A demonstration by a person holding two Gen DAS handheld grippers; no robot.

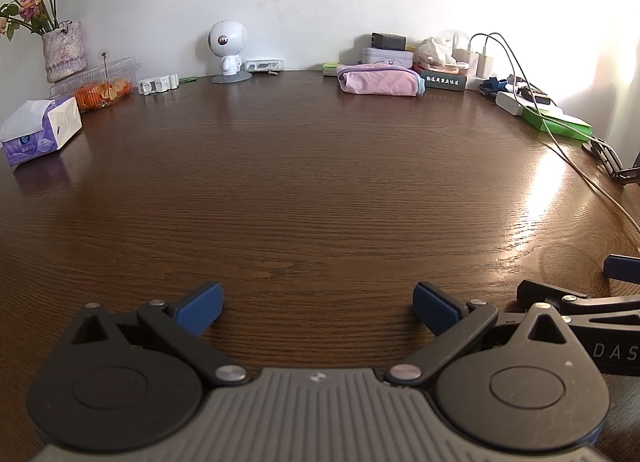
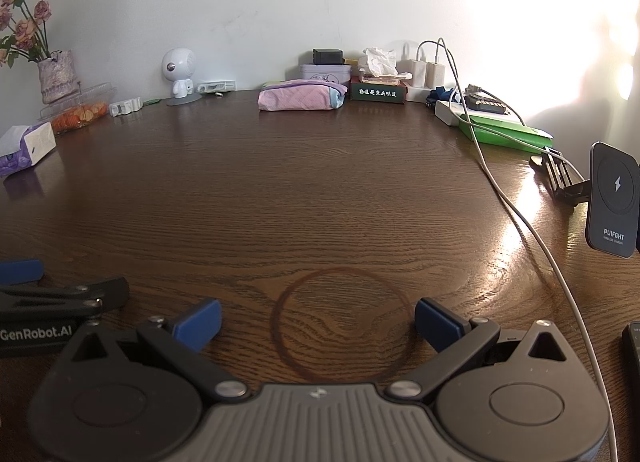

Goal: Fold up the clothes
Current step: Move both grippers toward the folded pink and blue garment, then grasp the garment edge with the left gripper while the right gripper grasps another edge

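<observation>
Table (image 1: 320, 182), dark brown wood grain, bare across its middle; every place below is given from it.

Left gripper (image 1: 318, 308): at the near edge of the table, tilted down toward the wood, blue-padded jaws spread wide apart, nothing between them.

Right gripper (image 2: 318, 320): at the same near edge, just beside the left one, jaws likewise released and wide, framing only a dark ring stain (image 2: 342, 322) on the tabletop.

Folded pink clothes (image 1: 380, 80): a flat quilted bundle with a purple edge and a light blue layer showing at one end, lying at the far edge of the table near the wall, well apart from both grippers.

Along the far edge, left of the clothes: white robot figurine (image 1: 226, 50); white clip-like plastic part (image 1: 158, 84); clear plastic box (image 1: 100, 88) holding orange contents; vase of dried roses (image 1: 64, 50).

At the left side of the table: purple tissue pack (image 1: 38, 130).

Behind and right of the clothes: pale tin (image 1: 386, 56) with a black charger on top; dark green printed box (image 1: 442, 80); white plug adapters (image 1: 478, 60) with cables trailing over the right side.

At the right edge: green flat packet (image 2: 504, 134); black wireless charger stand (image 2: 612, 202).
</observation>
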